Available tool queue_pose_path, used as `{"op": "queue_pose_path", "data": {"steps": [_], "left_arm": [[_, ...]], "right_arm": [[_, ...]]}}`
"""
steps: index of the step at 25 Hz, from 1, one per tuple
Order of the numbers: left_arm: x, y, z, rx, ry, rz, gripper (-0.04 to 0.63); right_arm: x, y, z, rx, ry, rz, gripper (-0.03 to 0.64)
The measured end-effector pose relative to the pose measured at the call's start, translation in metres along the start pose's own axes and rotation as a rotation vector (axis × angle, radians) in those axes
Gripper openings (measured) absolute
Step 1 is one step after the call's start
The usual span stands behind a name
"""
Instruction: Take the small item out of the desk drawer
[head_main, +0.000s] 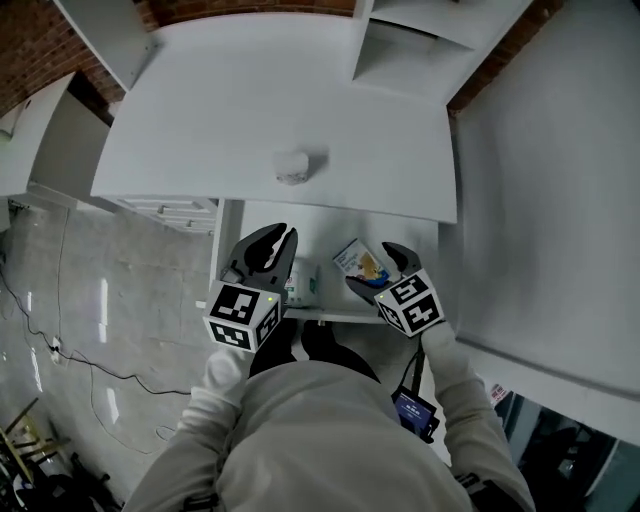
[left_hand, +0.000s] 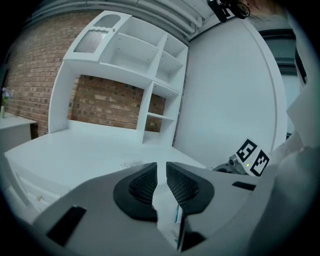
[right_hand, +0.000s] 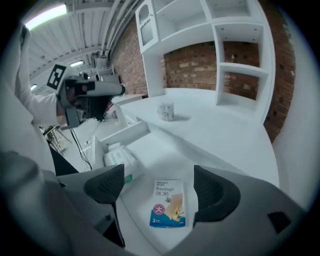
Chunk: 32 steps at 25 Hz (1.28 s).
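The desk drawer (head_main: 331, 316) stands pulled out under the white desk top (head_main: 260, 110). On its floor lies a small blue and white bandage box (head_main: 359, 263) (right_hand: 168, 203). My right gripper (head_main: 377, 269) (right_hand: 161, 185) hovers just over it, open, one jaw on each side of the box and neither touching it. A white packet with green print (head_main: 303, 283) (right_hand: 116, 157) lies in the drawer's left part. My left gripper (head_main: 277, 240) (left_hand: 161, 173) hangs above that packet, jaws drawn together to a thin slit with nothing gripped.
A small white cup-like thing (head_main: 293, 167) (right_hand: 165, 111) stands on the desk top near its front edge. Open white shelves (head_main: 410, 45) rise at the back. A white panel (head_main: 550, 200) closes the right side. Cables lie on the grey floor (head_main: 60, 340) to the left.
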<state>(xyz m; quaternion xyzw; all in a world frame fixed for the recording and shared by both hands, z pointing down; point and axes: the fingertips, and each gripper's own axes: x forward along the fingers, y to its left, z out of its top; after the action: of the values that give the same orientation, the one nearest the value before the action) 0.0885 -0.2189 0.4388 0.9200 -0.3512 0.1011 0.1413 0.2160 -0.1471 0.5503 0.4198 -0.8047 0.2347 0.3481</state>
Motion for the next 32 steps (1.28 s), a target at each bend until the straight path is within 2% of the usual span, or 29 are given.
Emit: {"op": "queue_pose_path", "data": {"steps": [4, 8, 12, 16, 22, 32], "left_arm": [[-0.006, 0.006, -0.005, -0.004, 0.002, 0.069, 0.052], [-0.016, 0.014, -0.015, -0.035, 0.013, 0.136, 0.052], [-0.026, 0.021, -0.023, -0.065, 0.022, 0.184, 0.052], [-0.033, 0.025, -0.03, -0.079, 0.037, 0.214, 0.052], [-0.043, 0.03, -0.04, -0.097, 0.05, 0.25, 0.052], [-0.049, 0.033, -0.049, -0.124, 0.045, 0.278, 0.052]], "right_arm": [[0.034, -0.008, -0.025, -0.073, 0.11, 0.014, 0.427], [0.061, -0.008, -0.05, -0.089, 0.218, 0.053, 0.448], [0.082, -0.016, -0.072, -0.115, 0.326, 0.036, 0.468], [0.091, -0.024, -0.104, -0.066, 0.445, 0.014, 0.469], [0.107, -0.033, -0.126, 0.008, 0.5, -0.014, 0.469], [0.111, -0.032, -0.131, -0.037, 0.541, -0.042, 0.469]]}}
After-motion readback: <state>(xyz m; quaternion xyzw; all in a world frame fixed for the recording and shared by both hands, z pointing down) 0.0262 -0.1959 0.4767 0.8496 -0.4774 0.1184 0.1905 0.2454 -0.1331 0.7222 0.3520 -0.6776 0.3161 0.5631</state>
